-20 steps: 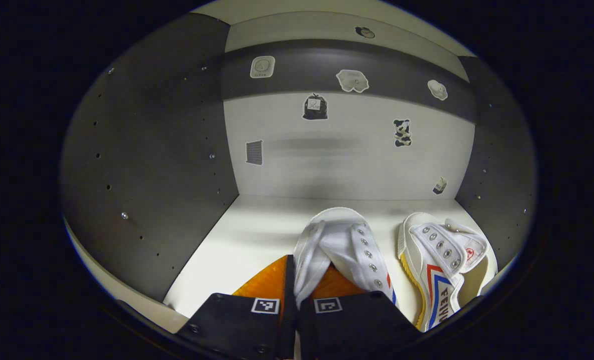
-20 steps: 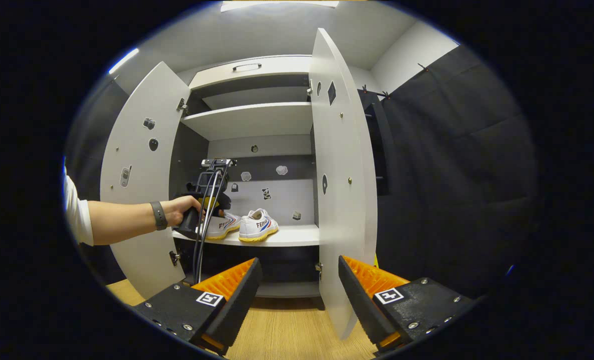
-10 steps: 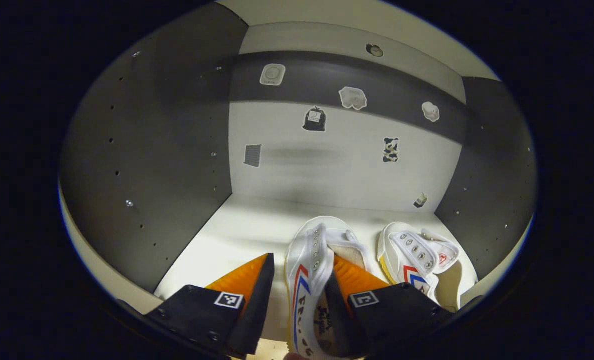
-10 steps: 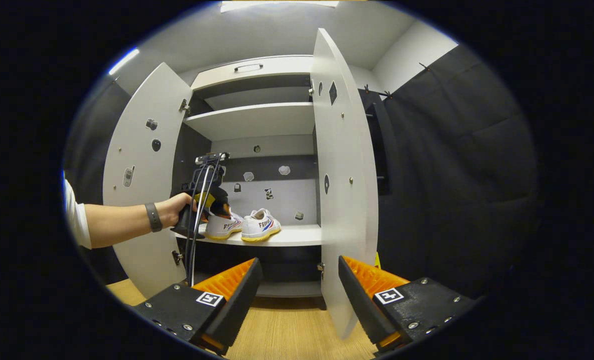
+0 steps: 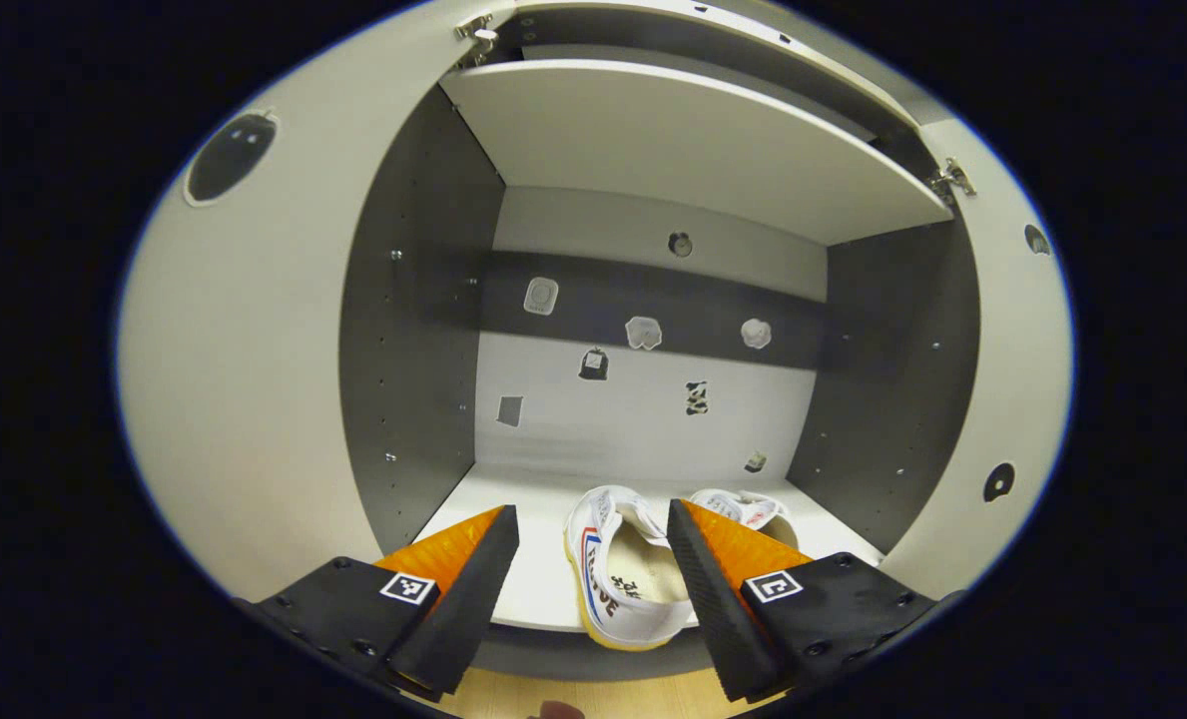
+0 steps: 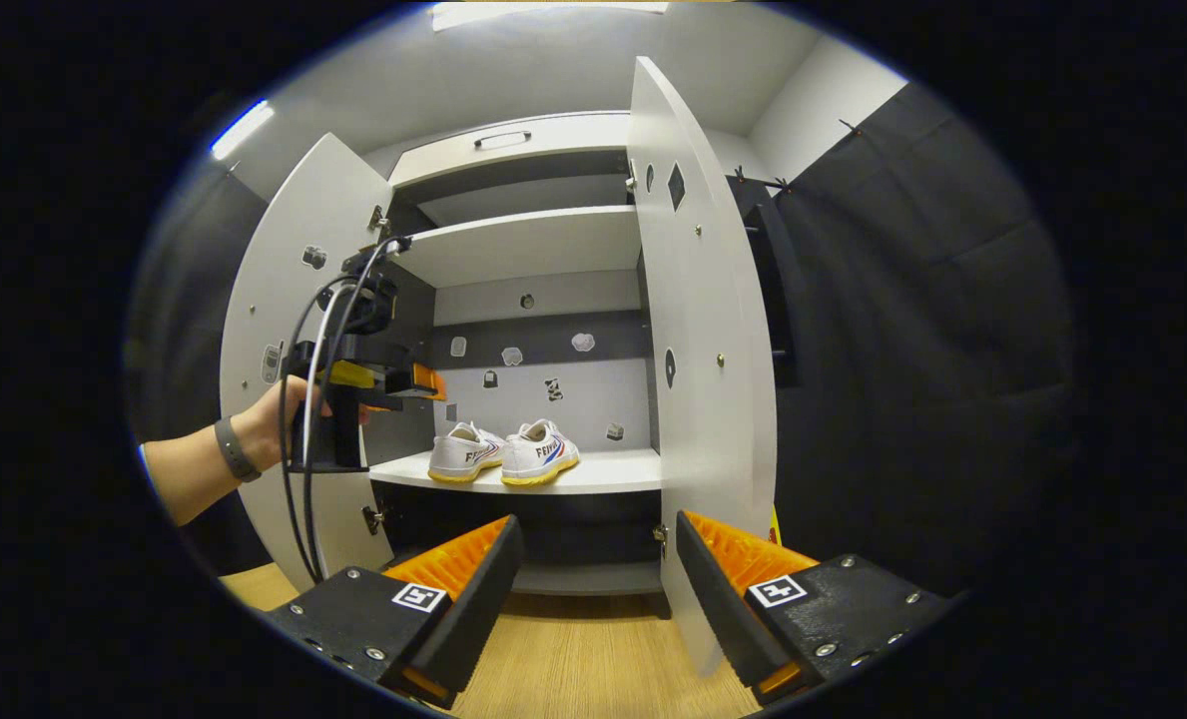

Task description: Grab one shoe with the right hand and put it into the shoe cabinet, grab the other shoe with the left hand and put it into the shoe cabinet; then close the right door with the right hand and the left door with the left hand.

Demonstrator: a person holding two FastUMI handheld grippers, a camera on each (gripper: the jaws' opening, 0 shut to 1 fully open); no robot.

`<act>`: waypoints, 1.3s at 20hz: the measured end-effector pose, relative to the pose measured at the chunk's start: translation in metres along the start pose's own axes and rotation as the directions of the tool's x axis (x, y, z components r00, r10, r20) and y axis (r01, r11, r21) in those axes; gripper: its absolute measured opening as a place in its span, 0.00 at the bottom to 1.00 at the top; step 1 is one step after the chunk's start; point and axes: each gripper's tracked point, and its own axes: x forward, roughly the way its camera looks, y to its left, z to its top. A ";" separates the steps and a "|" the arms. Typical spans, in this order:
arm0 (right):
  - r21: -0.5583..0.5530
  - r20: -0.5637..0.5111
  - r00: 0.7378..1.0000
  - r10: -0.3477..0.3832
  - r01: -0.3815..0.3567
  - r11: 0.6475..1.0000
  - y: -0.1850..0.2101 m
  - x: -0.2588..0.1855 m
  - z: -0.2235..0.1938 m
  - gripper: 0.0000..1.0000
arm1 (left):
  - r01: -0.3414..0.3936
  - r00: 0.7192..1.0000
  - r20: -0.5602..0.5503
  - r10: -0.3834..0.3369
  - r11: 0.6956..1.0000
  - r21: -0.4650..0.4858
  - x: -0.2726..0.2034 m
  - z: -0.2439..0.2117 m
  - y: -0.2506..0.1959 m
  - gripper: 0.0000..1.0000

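Both white canvas sneakers (image 6: 503, 454) sit side by side on the shelf at frame centre, so door-closing is next: the empty, wide-open right gripper (image 6: 593, 584) must push the tall white right door (image 6: 703, 379), left gripper (image 5: 588, 589) likewise agape

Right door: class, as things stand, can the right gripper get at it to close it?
Probably yes. The right door stands open just ahead of the right gripper, whose fingers are open and empty, with nothing between them and the door's edge.
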 end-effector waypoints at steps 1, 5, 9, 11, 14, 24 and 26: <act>0.001 0.002 1.000 0.009 -0.009 1.000 0.003 0.001 0.002 0.94 | 0.014 1.000 0.026 -0.014 1.000 -0.003 -0.014 0.007 -0.003 0.97; 0.003 0.011 0.999 0.043 -0.043 0.999 0.012 0.003 0.008 0.94 | 0.040 0.992 0.120 -0.044 0.999 0.034 -0.071 0.021 -0.008 0.97; 0.012 0.025 0.998 0.063 -0.063 0.998 0.021 0.001 0.010 0.94 | 0.041 0.991 0.123 -0.042 0.999 0.011 -0.124 -0.009 -0.009 0.94; 0.019 0.020 0.997 0.076 -0.077 0.997 0.025 -0.002 0.008 0.94 | 0.028 0.992 0.120 -0.027 1.000 -0.002 -0.148 -0.031 -0.004 0.99; 0.000 0.010 0.996 0.086 -0.086 0.996 0.028 -0.005 0.003 0.94 | -0.033 0.982 0.186 0.028 0.999 0.024 -0.177 -0.055 0.013 0.94; 0.028 0.051 0.993 0.110 -0.111 0.993 0.022 -0.013 0.026 0.94 | -0.057 0.981 0.184 0.062 0.998 -0.034 -0.233 -0.104 0.022 0.99; -0.002 0.120 0.991 0.055 -0.055 0.998 -0.013 -0.012 0.066 0.90 | -0.072 0.979 0.188 0.073 0.997 -0.012 -0.236 -0.101 0.025 0.96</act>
